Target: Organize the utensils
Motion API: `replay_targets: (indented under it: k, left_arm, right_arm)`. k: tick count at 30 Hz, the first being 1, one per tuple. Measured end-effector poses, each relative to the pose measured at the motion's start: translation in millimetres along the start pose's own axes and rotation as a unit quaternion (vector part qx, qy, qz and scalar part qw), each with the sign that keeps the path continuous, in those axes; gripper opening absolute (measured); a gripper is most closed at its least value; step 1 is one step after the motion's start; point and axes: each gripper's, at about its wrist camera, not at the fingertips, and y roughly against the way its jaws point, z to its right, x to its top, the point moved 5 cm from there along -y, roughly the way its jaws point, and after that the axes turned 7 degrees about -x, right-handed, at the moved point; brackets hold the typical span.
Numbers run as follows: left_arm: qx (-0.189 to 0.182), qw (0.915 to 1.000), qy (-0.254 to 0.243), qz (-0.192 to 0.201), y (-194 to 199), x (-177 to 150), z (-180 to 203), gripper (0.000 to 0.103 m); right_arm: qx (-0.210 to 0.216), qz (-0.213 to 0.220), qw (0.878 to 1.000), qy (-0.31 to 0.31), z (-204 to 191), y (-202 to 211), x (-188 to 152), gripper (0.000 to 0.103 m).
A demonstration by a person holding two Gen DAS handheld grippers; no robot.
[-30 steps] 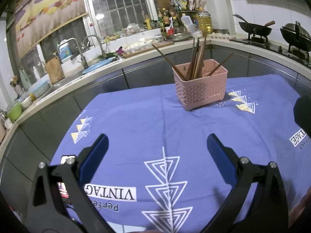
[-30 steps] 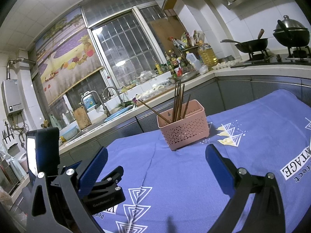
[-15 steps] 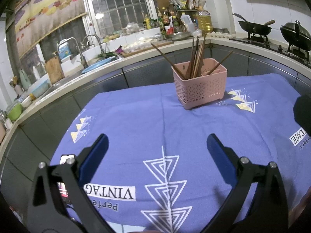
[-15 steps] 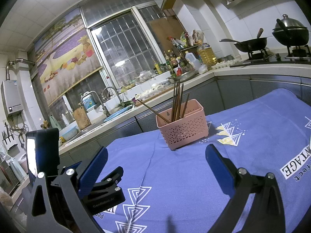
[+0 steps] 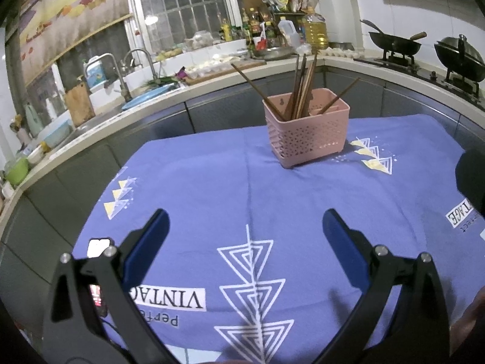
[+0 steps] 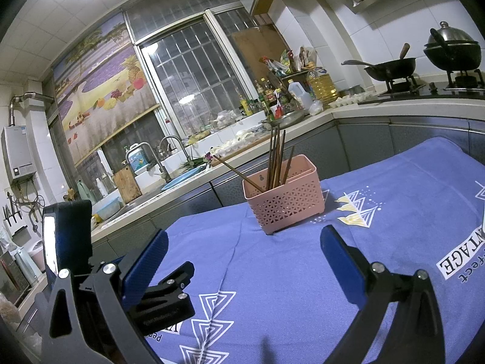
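A pink perforated utensil basket (image 5: 306,132) (image 6: 285,201) stands upright on the blue patterned tablecloth (image 5: 230,188) (image 6: 394,200), far side of the table. Several brown wooden chopsticks (image 5: 301,86) (image 6: 276,159) stick up out of it, one leaning far left. My left gripper (image 5: 245,227) is open over the near part of the cloth, well short of the basket, with nothing between its blue pads. My right gripper (image 6: 244,245) is open too, empty, and apart from the basket. In the right wrist view the body of the left gripper (image 6: 75,261) shows at lower left.
A grey-fronted counter (image 5: 169,112) curves behind the table, with a sink and taps (image 5: 133,69), bottles and dishes. Two woks (image 5: 397,45) sit on the stove at right. A small device (image 5: 97,273) lies at the cloth's near left corner.
Almost nothing: both views shift very slightly, and both grippers stay open and empty.
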Motion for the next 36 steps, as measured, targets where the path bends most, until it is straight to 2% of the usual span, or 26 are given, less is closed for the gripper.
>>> replay_targets:
  k: [11,20,36]
  left_arm:
    - [-0.007,0.9999,0.010,0.002,1.9,6.0,-16.9,0.097]
    - [-0.005,0.9999,0.015,0.005,2.8,25.3,-21.4,0.097]
    - [-0.003,0.9999,0.014,0.004,2.2,32.9,-17.2,0.097]
  right_arm:
    - [-0.008,-0.004,1.000,0.005,3.6,-6.9,-4.2,0.099]
    - [-0.007,-0.005,1.000,0.010,-6.5,-7.1,-8.1,0.099]
    - [-0.006,-0.005,1.000,0.010,-13.7,-3.2,-8.5,0.099]
